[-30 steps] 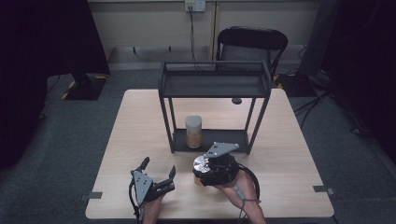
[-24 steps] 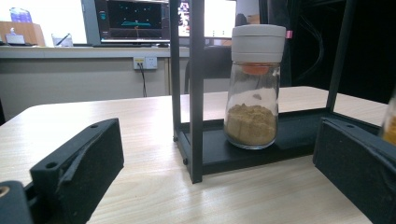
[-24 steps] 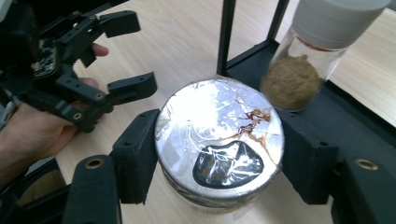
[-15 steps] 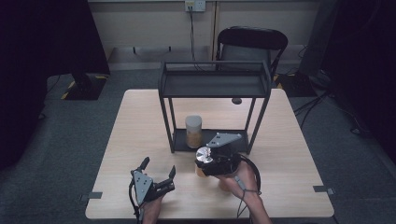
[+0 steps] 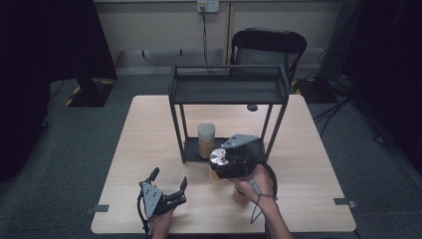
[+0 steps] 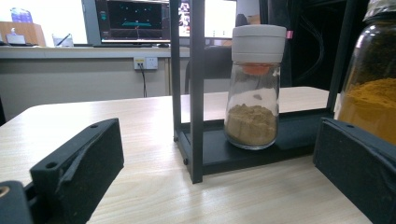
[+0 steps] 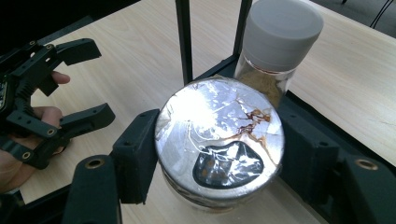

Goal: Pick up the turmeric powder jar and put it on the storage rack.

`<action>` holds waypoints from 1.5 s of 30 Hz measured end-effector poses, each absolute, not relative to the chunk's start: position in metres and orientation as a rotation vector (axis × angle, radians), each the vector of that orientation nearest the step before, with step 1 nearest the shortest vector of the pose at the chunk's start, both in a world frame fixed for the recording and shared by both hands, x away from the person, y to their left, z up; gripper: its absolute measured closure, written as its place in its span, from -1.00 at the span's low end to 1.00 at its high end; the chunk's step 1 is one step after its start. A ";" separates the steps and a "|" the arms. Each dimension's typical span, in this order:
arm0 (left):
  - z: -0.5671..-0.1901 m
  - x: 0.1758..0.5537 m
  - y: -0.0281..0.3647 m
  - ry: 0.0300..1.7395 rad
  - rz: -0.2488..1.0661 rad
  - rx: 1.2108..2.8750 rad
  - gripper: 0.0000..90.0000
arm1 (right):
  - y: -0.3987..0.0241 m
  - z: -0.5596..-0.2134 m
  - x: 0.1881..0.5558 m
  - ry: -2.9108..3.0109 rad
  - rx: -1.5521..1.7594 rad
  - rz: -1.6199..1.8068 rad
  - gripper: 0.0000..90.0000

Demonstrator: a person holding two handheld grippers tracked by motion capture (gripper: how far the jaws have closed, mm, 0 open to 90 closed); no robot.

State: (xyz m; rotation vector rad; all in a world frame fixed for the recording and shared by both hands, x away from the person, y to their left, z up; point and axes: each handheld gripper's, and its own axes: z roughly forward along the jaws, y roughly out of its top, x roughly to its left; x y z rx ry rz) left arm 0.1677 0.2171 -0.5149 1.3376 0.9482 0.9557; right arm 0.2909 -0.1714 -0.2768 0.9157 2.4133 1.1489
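A glass jar of orange-yellow powder with a foil-sealed top [image 7: 219, 140] sits between the jaws of my right gripper [image 7: 219, 154], which is shut on its sides. In the high view the right gripper [image 5: 221, 164] holds this foil-topped jar [image 5: 217, 158] just in front of the black rack [image 5: 229, 89]. A second jar with a pale lid and tan powder [image 5: 206, 139] stands upright on the rack's lower shelf [image 6: 289, 135]; this pale-lidded jar [image 6: 254, 88] is also ahead of my left gripper [image 6: 218, 149]. The left gripper [image 5: 169, 178] rests open near the table's front edge, holding nothing.
The rack's two front posts [image 6: 196, 88] stand close to the held jar. A black chair [image 5: 268, 45] is behind the table. A small dark disc [image 5: 252, 107] lies on the table [image 5: 318, 164] behind the rack. In the right gripper view, the left gripper [image 7: 51, 102] is off to the left.
My right gripper has carried the foil-topped jar a little away from the person, toward the rack's lower shelf. The left gripper has stayed put.
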 end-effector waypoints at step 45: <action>-0.515 0.168 0.217 0.944 0.958 1.340 -0.97 | -0.176 -0.288 0.345 2.350 0.999 1.119 -0.23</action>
